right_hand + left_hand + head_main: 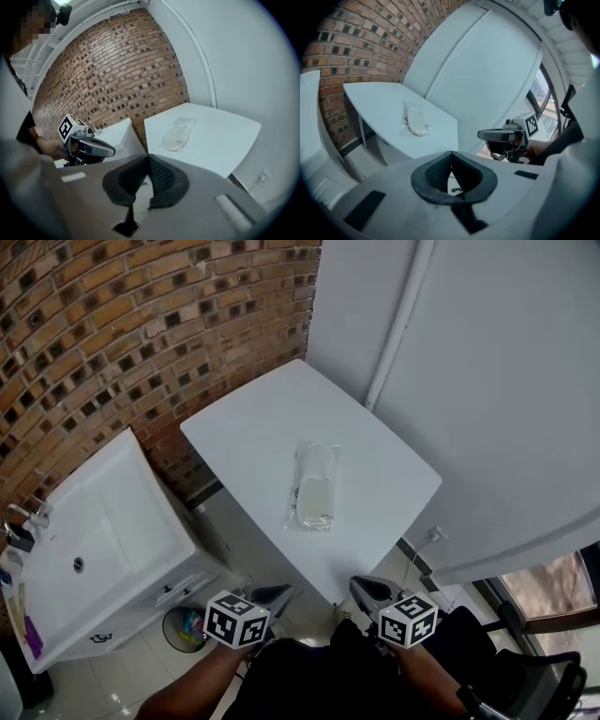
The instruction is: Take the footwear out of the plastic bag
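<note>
Crinkly clear plastic bag [314,486] on a smooth white tabletop [244,437].
It lies flat near the tabletop's middle, pale flat footwear [316,500] inside; left gripper [272,594] and right gripper [367,588] flank the near corner, jaws clenched, empty.

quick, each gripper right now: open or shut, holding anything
left gripper: shut, empty
right gripper: shut, empty
the clear plastic bag of pale footwear lies on the white table, clear of both
</note>
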`<state>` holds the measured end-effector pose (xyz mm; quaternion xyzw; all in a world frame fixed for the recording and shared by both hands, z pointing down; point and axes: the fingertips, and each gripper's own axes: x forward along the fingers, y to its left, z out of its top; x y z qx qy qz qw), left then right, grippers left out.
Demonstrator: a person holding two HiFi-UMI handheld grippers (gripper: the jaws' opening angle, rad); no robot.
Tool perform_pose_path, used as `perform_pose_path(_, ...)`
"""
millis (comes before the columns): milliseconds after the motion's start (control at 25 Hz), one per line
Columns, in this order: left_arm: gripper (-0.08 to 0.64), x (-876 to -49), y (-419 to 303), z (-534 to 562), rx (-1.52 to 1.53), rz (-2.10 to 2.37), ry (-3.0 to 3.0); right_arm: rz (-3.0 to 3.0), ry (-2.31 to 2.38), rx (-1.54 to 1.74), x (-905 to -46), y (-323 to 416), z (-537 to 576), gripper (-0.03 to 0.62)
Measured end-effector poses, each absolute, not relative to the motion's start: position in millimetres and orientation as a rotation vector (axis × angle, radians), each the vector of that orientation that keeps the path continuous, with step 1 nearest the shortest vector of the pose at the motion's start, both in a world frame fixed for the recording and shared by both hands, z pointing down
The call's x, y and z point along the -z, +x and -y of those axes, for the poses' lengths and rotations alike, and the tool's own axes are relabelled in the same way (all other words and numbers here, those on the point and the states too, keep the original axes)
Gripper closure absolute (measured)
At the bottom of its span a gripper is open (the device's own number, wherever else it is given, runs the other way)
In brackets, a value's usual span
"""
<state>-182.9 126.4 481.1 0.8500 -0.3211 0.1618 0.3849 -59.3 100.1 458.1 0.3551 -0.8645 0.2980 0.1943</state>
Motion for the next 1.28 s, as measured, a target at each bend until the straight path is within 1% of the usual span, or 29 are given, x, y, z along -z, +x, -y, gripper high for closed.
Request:
perform_pose_path(200, 0.552, -488.1, -180.1, -106.3, -0.389, 0.889, 2.132, 2.443, 0.927, -0.811, -463.1, -60.8, -58.2, 0.589)
perform_pose_path(520, 0.554, -486.5, -166.3, -62.8, -0.286, 1.153, 2.003, 2.436, 0.712, -0.748, -492.1, -57.3, 4.3, 0.587)
perform_pose_path(840, 0.552, -485.2, -122.8, -36.8, -0.325, 1.353, 1.913, 2.404, 0.382, -0.471, -549.4, -74.7, 39.6, 0.501)
perform_pose_path(960, 0.552, -483.9, -124.4, -30.9, -0.360, 1.416, 1.887, 2.405, 0.346, -0.494, -562.3, -82.5, 51.5, 0.471)
perform_pose_path(1280, 0.552, -491.8, -150.7, -15.1, -0.444, 1.426, 1.864, 2.332, 0.383, -0.561, -590.5, -99.7, 59.6, 0.463)
